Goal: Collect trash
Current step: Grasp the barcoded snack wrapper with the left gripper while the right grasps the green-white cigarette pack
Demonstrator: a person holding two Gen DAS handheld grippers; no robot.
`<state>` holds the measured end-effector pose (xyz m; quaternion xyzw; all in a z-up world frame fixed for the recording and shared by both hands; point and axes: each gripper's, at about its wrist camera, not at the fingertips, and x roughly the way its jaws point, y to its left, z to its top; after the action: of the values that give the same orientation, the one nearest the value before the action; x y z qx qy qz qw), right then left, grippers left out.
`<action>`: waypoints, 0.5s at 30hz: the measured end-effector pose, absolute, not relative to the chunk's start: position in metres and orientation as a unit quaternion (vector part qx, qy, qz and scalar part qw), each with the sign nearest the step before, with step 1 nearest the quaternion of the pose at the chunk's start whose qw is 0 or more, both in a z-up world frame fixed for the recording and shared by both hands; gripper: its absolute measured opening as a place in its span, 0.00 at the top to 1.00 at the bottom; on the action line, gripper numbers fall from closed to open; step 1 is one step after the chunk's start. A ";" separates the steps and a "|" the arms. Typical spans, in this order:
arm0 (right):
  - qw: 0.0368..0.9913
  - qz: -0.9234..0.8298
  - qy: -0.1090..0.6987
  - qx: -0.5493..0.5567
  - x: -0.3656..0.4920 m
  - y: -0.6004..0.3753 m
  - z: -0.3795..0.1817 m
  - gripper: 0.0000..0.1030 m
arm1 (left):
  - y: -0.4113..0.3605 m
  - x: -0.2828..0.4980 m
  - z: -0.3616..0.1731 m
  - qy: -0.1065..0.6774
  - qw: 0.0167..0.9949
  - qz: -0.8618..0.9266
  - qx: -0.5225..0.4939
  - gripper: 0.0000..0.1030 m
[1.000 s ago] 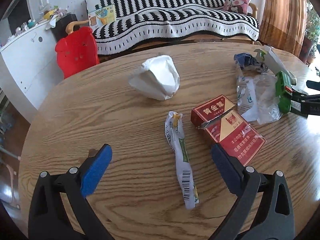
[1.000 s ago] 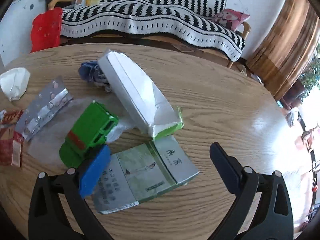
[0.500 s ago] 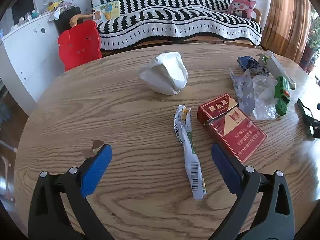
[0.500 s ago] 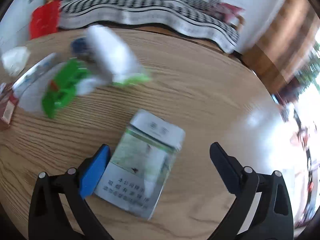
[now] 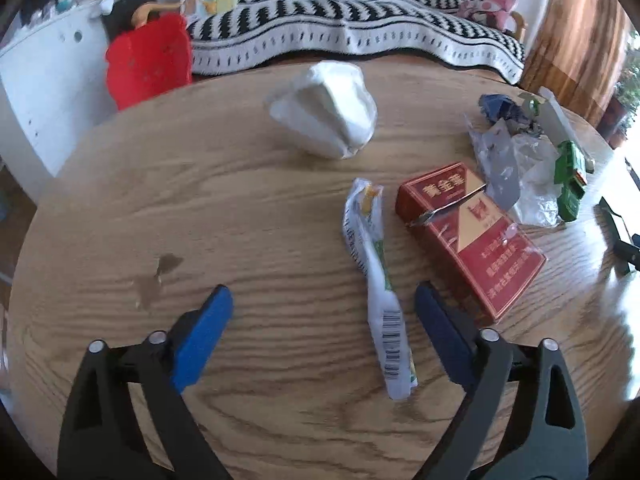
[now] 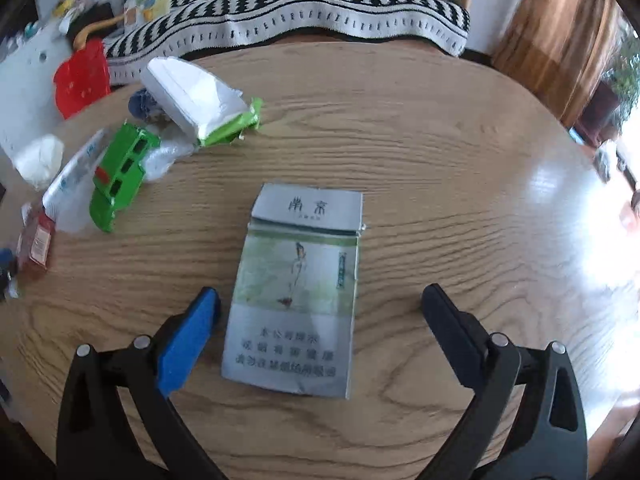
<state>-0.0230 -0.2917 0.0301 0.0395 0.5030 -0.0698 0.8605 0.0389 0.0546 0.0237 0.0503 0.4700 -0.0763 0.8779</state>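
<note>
Trash lies on a round wooden table (image 5: pixel 200 200). In the left wrist view my left gripper (image 5: pixel 324 304) is open and empty; a crumpled white wrapper with a barcode (image 5: pixel 376 280) lies between its fingers, a red cigarette pack (image 5: pixel 468 232) just right of them, a white crumpled paper (image 5: pixel 326 120) farther back. In the right wrist view my right gripper (image 6: pixel 320 304) is open and empty, its fingers either side of a flattened grey-green cigarette pack (image 6: pixel 300 292). A torn white-green carton (image 6: pixel 200 100), clear plastic (image 6: pixel 160 156) and a blister foil (image 6: pixel 72 172) lie at the left.
A green toy car (image 6: pixel 118 176) sits among the trash and shows in the left wrist view (image 5: pixel 570 184). A blue crumpled scrap (image 5: pixel 498 106) lies at the back. A red child's chair (image 5: pixel 150 60) and a striped sofa (image 5: pixel 340 24) stand beyond the table. A white cabinet (image 5: pixel 36 80) is at the left.
The right gripper swung away from the green car and now faces the grey-green pack straight on, between its fingers. The left gripper moved so the wrapper lies between its fingers.
</note>
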 end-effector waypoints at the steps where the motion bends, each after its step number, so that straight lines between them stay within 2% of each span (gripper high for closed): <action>1: 0.861 -0.067 0.502 0.039 -0.025 -0.292 0.031 0.05 | 0.053 0.039 0.024 0.467 0.880 -0.077 0.052 0.24; 3: 0.864 -0.054 0.499 0.032 -0.028 -0.291 0.031 0.06 | 0.049 0.037 0.028 0.454 0.885 -0.085 0.056 0.57; 4: 0.868 -0.047 0.494 0.030 -0.032 -0.290 0.032 0.21 | 0.046 0.037 0.029 0.452 0.886 -0.086 0.060 0.90; 5: 0.873 -0.043 0.484 0.027 -0.033 -0.290 0.036 0.46 | 0.045 0.037 0.029 0.454 0.885 -0.086 0.059 0.89; 8: 0.880 -0.048 0.470 0.047 -0.039 -0.300 0.038 0.47 | 0.048 0.036 0.034 0.456 0.884 -0.100 0.013 0.90; 11: 0.882 -0.048 0.465 0.065 -0.042 -0.306 0.040 0.47 | 0.049 0.034 0.047 0.431 0.898 -0.087 0.003 0.90; 15: 0.882 -0.052 0.465 0.059 -0.038 -0.308 0.043 0.47 | 0.048 0.032 0.046 0.438 0.894 -0.096 -0.012 0.90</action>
<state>-0.0383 -0.3076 0.0433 0.0593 0.4653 -0.0518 0.8816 0.0322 0.0479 0.0457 -0.0123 0.4380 -0.0959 0.8938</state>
